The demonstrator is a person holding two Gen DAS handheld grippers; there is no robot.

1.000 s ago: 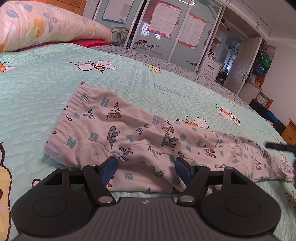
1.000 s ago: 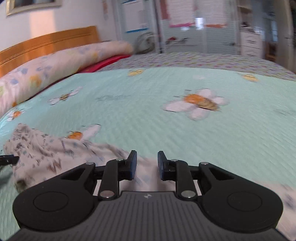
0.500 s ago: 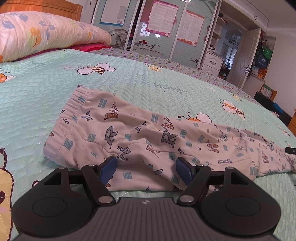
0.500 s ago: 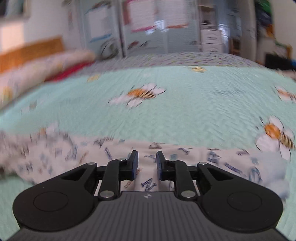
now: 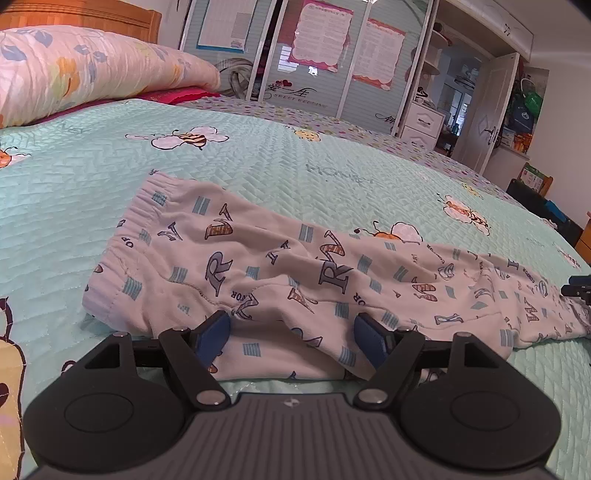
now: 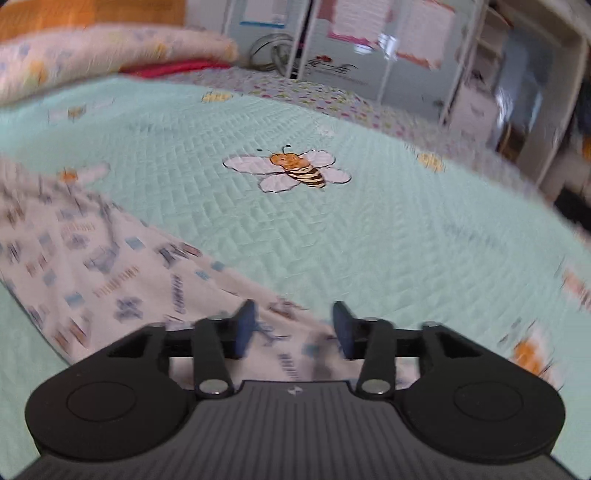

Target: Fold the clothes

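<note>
1. Your left gripper [image 5: 291, 338] stands wide, its blue pads on either side of a raised fold near the crotch of the pale pyjama trousers printed with grey and orange letters [image 5: 280, 266]. The pads do not press the cloth; nothing is held. Its jaws have just been opening a little further.
2. Your right gripper [image 6: 293, 325] stands about half open over the leg end of the same trousers [image 6: 110, 266]. Its jaws have just been opening, with cloth lying under and between them but not pinched. This view is motion-blurred, so contact with the fabric cannot be confirmed.
3. Location: the trousers lie stretched out on the mint-green quilted bedspread with bee motifs [image 5: 258, 173], the elastic waistband [image 5: 125, 243] to the left in the left-wrist view, the legs running off to the right. The tip of the right gripper [image 5: 578, 290] shows at the cuff end there.
4. Handling, judged: thin knit cotton, light and limp. It will sag, wrinkle and drag rather than hold its shape. Not fragile, not slippery against the quilting.
5. Where to grip, judged: take the waistband edge with the left and the cuffs with the right, pinching both layers together. A single-layer pinch would let the legs slide apart during the fold.
6. Outward: a floral pillow [image 5: 74, 70] and wooden headboard [image 5: 81, 14] lie beyond, wardrobe doors [image 5: 314, 55] behind.
</note>
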